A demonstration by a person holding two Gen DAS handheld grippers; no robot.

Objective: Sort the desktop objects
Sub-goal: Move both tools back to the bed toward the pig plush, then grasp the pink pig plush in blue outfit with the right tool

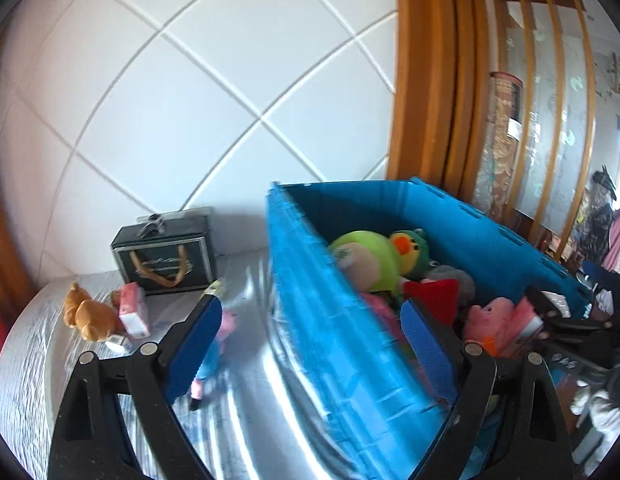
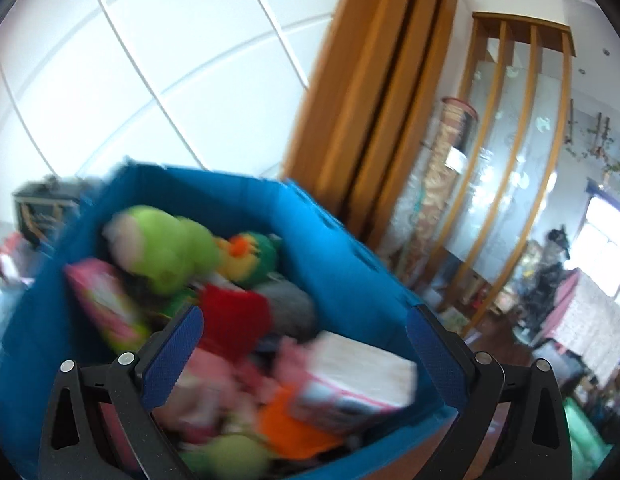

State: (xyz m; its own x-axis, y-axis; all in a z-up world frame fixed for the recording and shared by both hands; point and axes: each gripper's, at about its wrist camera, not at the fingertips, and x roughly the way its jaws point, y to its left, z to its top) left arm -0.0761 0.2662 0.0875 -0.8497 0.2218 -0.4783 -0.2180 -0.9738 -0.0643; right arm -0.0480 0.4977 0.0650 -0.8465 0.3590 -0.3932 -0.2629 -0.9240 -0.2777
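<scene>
A blue plastic bin point(image 1: 333, 320) stands on the silver tabletop point(image 1: 246, 400), filled with plush toys and small boxes; a green plush point(image 1: 365, 256) lies on top. My left gripper point(image 1: 310, 340) is open and empty, its jaws straddling the bin's near wall. Left of it a pig doll in blue point(image 1: 214, 352) lies on the table, with a brown teddy bear point(image 1: 88, 314) and a pink box point(image 1: 134, 310) further left. My right gripper point(image 2: 306, 352) is open and empty above the bin point(image 2: 341, 256), over a pink-and-white box point(image 2: 349, 380) and the green plush point(image 2: 166, 252).
A black gift bag point(image 1: 166, 256) stands at the back of the table against the white panelled wall. A wooden door frame point(image 1: 429, 72) and a glass partition point(image 1: 549, 120) rise behind the bin. Clutter fills the room at right point(image 2: 557, 304).
</scene>
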